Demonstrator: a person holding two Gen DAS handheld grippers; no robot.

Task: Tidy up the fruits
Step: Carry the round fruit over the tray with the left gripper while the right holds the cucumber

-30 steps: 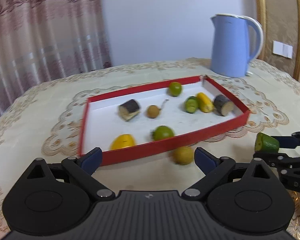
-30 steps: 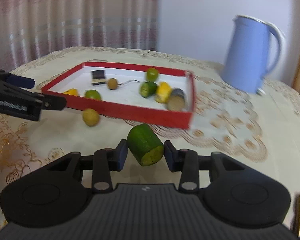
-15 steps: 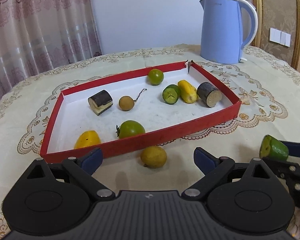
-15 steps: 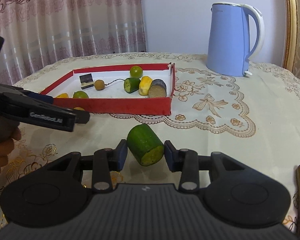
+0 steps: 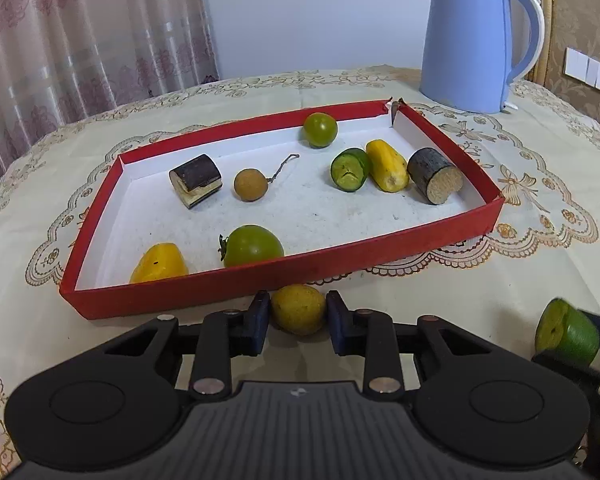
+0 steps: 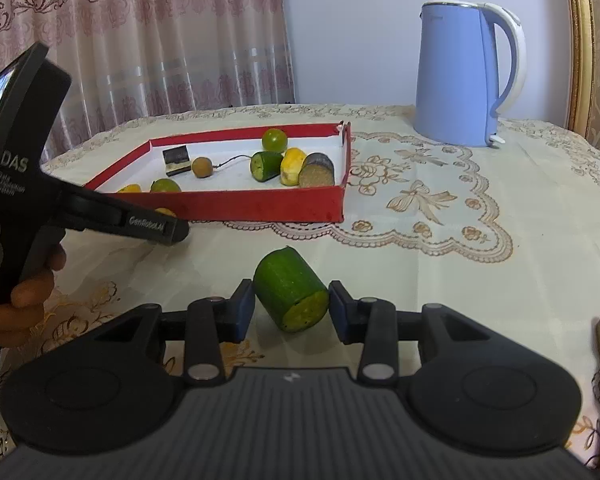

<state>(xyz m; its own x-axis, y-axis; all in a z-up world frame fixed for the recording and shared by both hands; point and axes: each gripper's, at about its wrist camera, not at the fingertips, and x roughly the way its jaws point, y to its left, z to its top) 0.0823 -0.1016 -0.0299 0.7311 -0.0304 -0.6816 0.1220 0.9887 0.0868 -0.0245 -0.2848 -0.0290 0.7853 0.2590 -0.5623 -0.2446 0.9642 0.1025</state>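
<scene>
The left wrist view shows the red tray [image 5: 384, 256] on the table [image 5: 540, 184] already holding several pieces, and just outside its near wall a small yellow fruit [image 5: 298, 309] sits between the blue pads of the left gripper [image 5: 298, 314], whose jaws have just been closing onto it. The right gripper [image 6: 291, 307] is clamped on a green cucumber stub [image 6: 290, 288] above the cloth, short of the tray. To do this step well, the left should lift the round fruit straight up clear of the wall before carrying it over, since it could roll from the pads.
</scene>
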